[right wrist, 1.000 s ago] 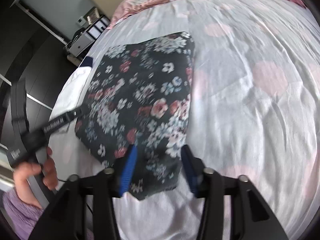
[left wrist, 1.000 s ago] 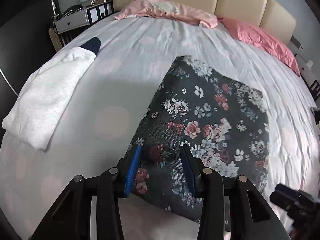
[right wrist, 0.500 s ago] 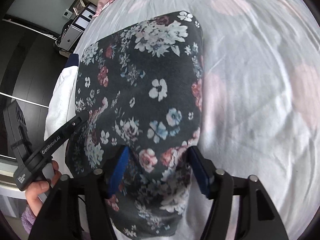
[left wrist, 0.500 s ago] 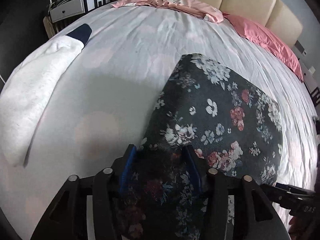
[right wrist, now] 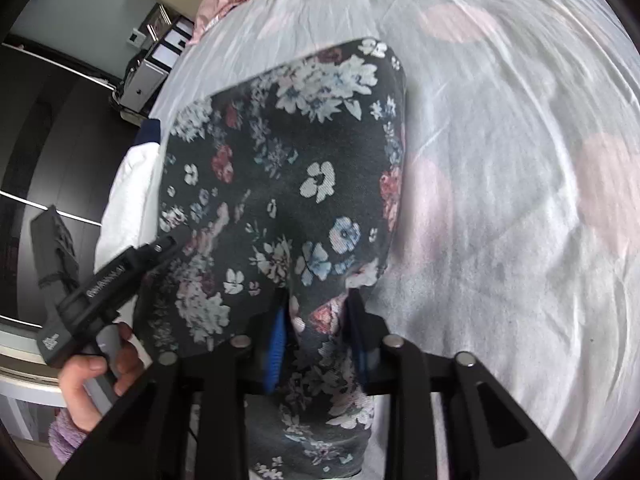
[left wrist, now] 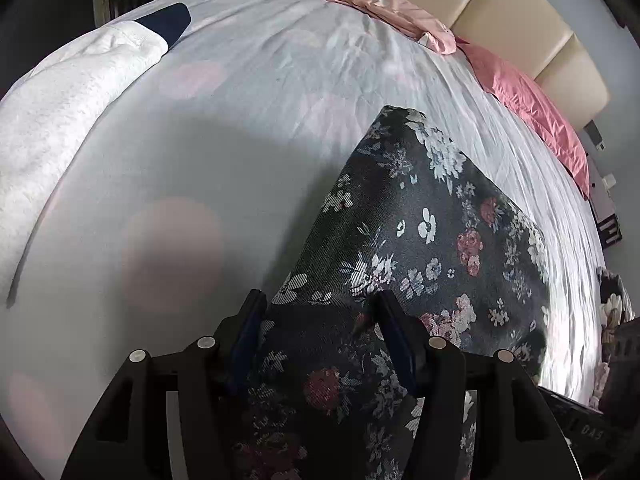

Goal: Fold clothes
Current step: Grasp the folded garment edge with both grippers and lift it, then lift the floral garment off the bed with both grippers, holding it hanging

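Observation:
A dark floral garment [left wrist: 432, 240] lies flat on the bed, folded into a rough rectangle; it also shows in the right wrist view [right wrist: 288, 184]. My left gripper [left wrist: 320, 320] straddles its near left corner, jaws wide apart with cloth between the blue pads. My right gripper [right wrist: 316, 324] is at the near right corner, its jaws drawn in on a bunched fold of the cloth. The left gripper's body [right wrist: 116, 272], held in a hand, shows at the garment's left edge.
The bed sheet [left wrist: 248, 92] is pale with faint pink dots. A folded white garment with a navy cuff [left wrist: 68, 92] lies at the bed's left edge. Pink pillows [left wrist: 532, 100] and a beige headboard [left wrist: 500, 16] are at the far end. A nightstand [right wrist: 148, 76] stands beside the bed.
Both grippers have moved forward onto the garment's near edge, so the cloth now lies between the fingers. The right gripper's jaws have narrowed onto a fold.

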`<move>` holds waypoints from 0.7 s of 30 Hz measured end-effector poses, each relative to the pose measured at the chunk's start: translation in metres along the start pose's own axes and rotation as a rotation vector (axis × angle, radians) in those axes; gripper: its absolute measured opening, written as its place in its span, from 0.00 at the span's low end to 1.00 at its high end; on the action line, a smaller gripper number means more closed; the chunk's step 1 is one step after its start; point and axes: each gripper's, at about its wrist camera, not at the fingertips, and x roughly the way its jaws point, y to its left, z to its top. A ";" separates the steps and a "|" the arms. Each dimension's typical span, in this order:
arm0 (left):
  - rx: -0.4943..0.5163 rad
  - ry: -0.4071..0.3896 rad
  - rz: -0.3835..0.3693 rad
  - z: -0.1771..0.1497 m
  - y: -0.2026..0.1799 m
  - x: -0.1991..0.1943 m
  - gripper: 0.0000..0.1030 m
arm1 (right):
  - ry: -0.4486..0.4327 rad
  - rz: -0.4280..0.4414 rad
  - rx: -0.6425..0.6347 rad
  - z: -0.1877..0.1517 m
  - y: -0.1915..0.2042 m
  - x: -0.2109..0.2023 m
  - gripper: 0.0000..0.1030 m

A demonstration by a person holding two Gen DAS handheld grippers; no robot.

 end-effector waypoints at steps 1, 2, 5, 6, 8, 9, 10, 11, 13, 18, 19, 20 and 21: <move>0.006 0.001 0.002 -0.001 -0.001 -0.001 0.58 | -0.010 0.003 0.001 -0.001 0.002 -0.006 0.17; 0.012 0.002 0.004 -0.001 -0.002 -0.002 0.58 | -0.021 0.007 0.003 -0.001 0.003 -0.013 0.14; 0.038 0.017 -0.001 -0.006 -0.009 -0.005 0.57 | -0.043 0.024 0.027 0.002 0.001 -0.034 0.09; 0.046 0.027 -0.010 -0.009 -0.012 -0.005 0.57 | -0.046 0.031 0.037 0.003 -0.001 -0.041 0.09; 0.064 0.055 -0.035 -0.015 -0.019 -0.006 0.57 | -0.049 0.026 0.045 0.005 0.004 -0.045 0.08; 0.075 0.076 -0.052 -0.020 -0.024 -0.006 0.56 | -0.051 0.015 0.045 0.003 0.006 -0.048 0.08; 0.096 0.097 -0.065 -0.026 -0.031 -0.007 0.56 | -0.055 0.000 0.043 -0.002 0.003 -0.054 0.08; 0.122 0.117 -0.076 -0.033 -0.039 -0.008 0.56 | -0.056 -0.010 0.043 -0.007 0.000 -0.061 0.08; 0.173 0.156 -0.098 -0.047 -0.054 -0.010 0.56 | -0.054 -0.024 0.059 -0.021 -0.014 -0.075 0.08; 0.313 0.278 -0.172 -0.083 -0.095 -0.014 0.56 | -0.065 -0.075 0.108 -0.051 -0.048 -0.104 0.08; 0.341 0.306 -0.190 -0.091 -0.103 -0.014 0.56 | -0.069 -0.086 0.118 -0.056 -0.055 -0.111 0.08; 0.369 0.327 -0.205 -0.097 -0.111 -0.015 0.56 | -0.073 -0.096 0.127 -0.062 -0.063 -0.117 0.08; 0.396 0.346 -0.218 -0.103 -0.119 -0.015 0.56 | -0.075 -0.104 0.134 -0.067 -0.071 -0.123 0.08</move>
